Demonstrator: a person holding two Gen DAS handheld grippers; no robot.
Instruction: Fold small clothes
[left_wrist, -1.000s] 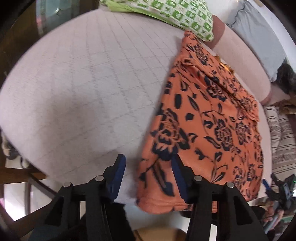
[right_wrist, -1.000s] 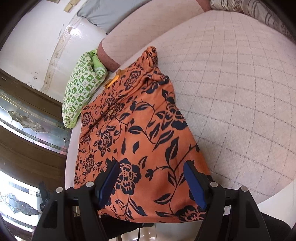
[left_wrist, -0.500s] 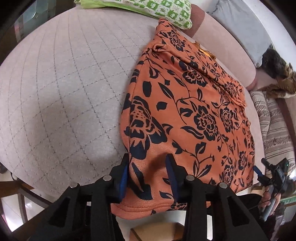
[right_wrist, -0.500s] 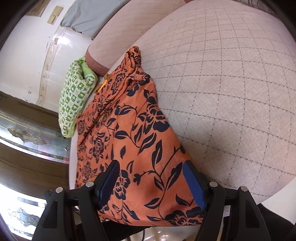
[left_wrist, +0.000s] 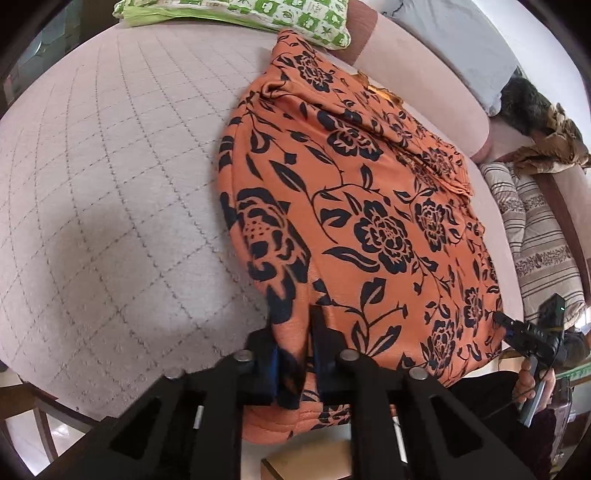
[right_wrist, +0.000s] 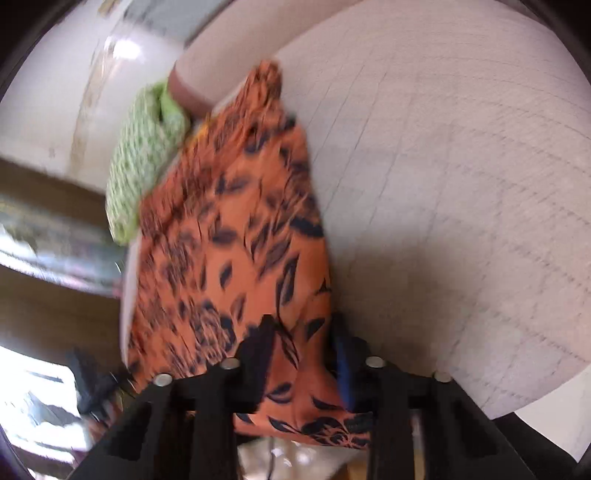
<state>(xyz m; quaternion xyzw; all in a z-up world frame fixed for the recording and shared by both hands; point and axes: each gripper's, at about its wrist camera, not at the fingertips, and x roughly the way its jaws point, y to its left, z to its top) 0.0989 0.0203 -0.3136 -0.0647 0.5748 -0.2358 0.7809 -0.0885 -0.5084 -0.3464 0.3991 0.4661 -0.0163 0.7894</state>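
Orange floral garment (left_wrist: 369, 206) lies flat on the quilted bed (left_wrist: 110, 177). Left gripper (left_wrist: 293, 332) closing, near hem pinched; right gripper (right_wrist: 301, 343) closing on the other corner, blurred, grip probably partial. Seat both pinches before lifting evenly.

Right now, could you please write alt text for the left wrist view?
The left gripper is closing on the near hem of an orange floral garment, spread flat on a quilted pale bed. A green patterned pillow lies at the far edge.

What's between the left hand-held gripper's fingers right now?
The near hem of the orange floral garment, bunched between the closing left hand-held gripper; seen in the left wrist view.
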